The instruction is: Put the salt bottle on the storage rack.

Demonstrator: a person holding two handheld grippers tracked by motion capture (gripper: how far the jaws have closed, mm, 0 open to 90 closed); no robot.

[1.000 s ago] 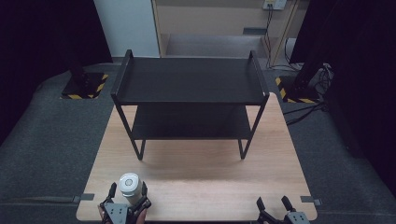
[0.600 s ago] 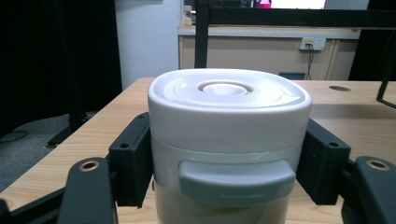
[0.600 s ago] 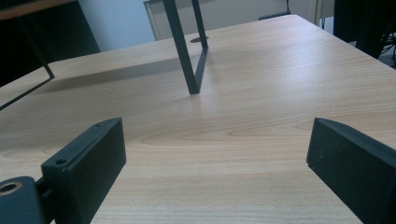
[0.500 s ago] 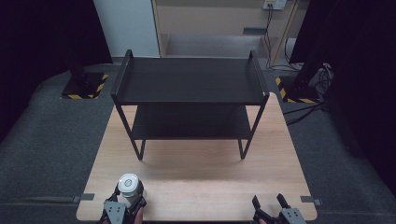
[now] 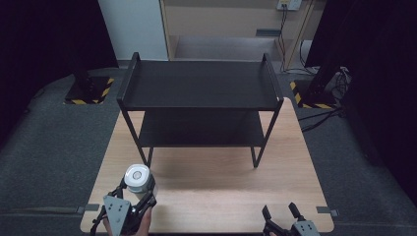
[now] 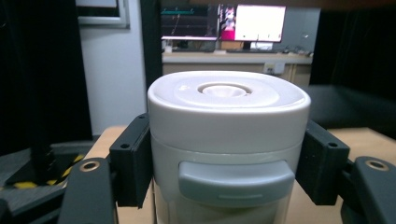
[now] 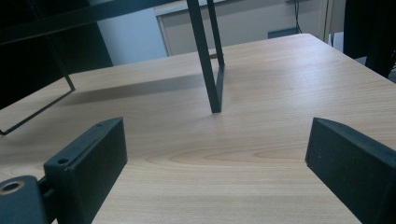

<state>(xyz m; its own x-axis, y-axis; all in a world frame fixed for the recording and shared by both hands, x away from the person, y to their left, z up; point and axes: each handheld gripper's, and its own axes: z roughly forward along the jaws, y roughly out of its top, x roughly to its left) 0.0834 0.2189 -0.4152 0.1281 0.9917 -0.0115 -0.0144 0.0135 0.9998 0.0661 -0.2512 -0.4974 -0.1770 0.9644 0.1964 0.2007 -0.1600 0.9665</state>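
Your left gripper (image 5: 135, 199) is clamped on the white canister (image 5: 137, 178), its two black pads (image 6: 132, 160) pressed flat against opposite sides of the body just under the lid, with no gap showing in the left gripper view. You hold the canister upright: its long axis runs vertical, the round lid with its small central dimple faces straight up toward the high view's camera, and the grey tab on its side faces back at you in the left gripper view. It sits over the near left corner of the wooden table (image 5: 211, 187), in front of the left front leg of the black two-tier shelf (image 5: 199, 96) and well apart from it. Whether its base touches the tabletop the pictures do not settle. Your right gripper (image 5: 284, 215) is at the near right edge of the table with its jaws spread wide and nothing between them; in the right gripper view bare wood lies between the pads (image 7: 91, 161), and one shelf leg (image 7: 209, 60) stands beyond them. Both shelf tiers are bare.
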